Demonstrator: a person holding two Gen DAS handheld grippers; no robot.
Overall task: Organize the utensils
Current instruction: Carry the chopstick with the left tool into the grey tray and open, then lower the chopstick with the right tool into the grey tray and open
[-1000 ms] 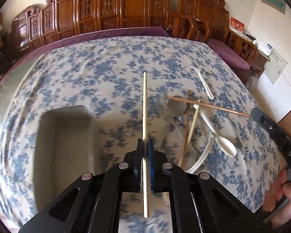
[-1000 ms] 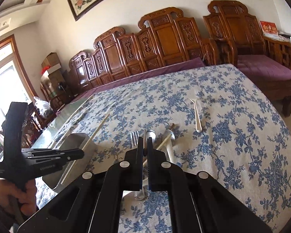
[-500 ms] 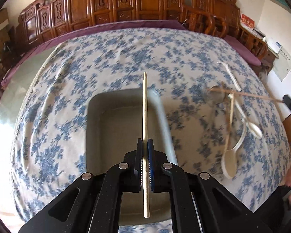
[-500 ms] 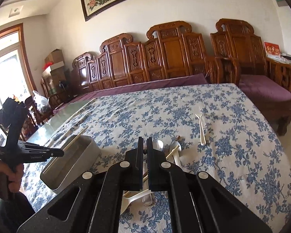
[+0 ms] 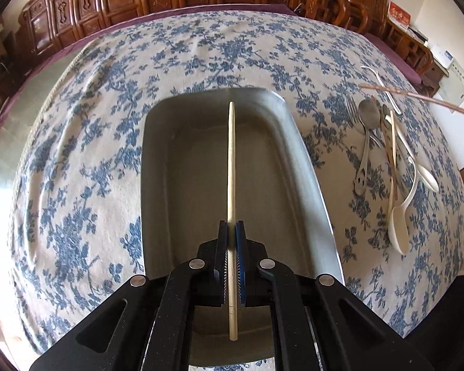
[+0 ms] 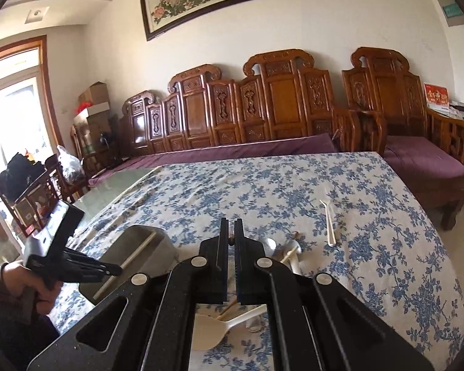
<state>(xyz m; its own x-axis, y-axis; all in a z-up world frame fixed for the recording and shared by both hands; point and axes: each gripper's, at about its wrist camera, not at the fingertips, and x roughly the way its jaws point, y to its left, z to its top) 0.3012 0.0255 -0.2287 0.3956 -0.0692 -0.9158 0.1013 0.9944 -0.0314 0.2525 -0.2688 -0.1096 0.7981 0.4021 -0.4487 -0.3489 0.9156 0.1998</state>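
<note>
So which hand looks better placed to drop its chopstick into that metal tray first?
Left, probably. The left gripper holds a pale chopstick directly above the metal tray. The right gripper grips a brown chopstick over the utensil pile.

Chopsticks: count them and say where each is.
4. A pale chopstick clamped in the left gripper above the tray; a brown chopstick in the right gripper; a second pale stick and a second brown stick in the utensil pile. Others may hide.
</note>
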